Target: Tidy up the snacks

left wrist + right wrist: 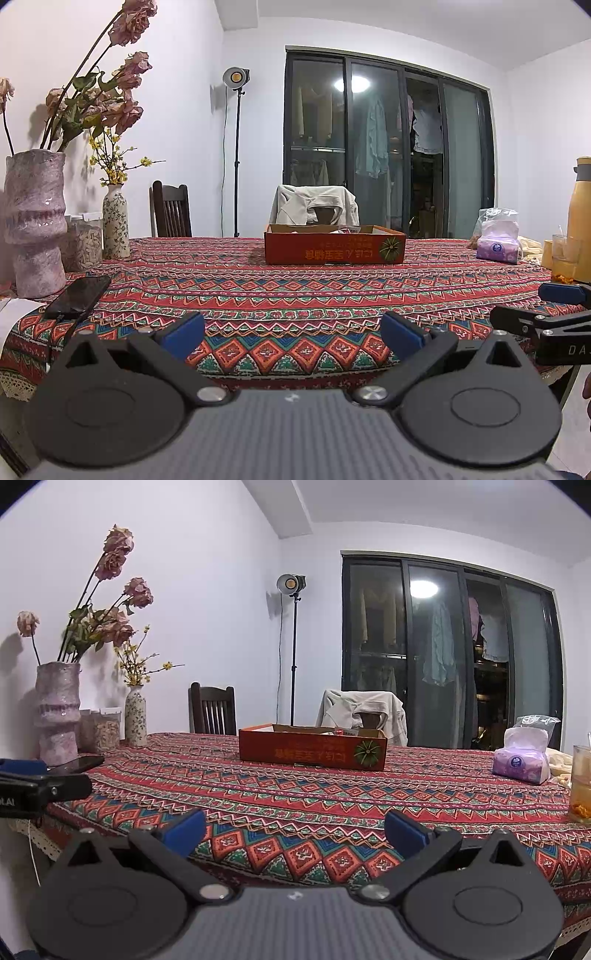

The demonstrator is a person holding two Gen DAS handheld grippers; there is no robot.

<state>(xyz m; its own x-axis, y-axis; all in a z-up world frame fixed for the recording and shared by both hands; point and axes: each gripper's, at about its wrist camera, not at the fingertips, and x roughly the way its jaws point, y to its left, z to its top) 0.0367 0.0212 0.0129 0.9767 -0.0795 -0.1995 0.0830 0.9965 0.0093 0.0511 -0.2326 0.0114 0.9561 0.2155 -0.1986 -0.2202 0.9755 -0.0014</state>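
A shallow red cardboard box (334, 249) (312, 752) stands on the far middle of the patterned tablecloth, with snack packets just showing above its rim. My left gripper (291, 334) hovers open at the table's near edge, nothing between its blue pads. My right gripper (293, 832) is open too, level with it and empty. The right gripper's fingers (535, 314) show at the right edge of the left wrist view. The left gripper's finger (44, 786) shows at the left edge of the right wrist view. Both are well short of the box.
A black phone (79, 297) lies at the near left beside a tall pink vase (35, 221) and a small floral vase (115, 221). At the right stand a purple tissue pack (522, 760), a glass (581, 782) and a yellow flask (580, 218). Chairs (212, 710) stand behind the table.
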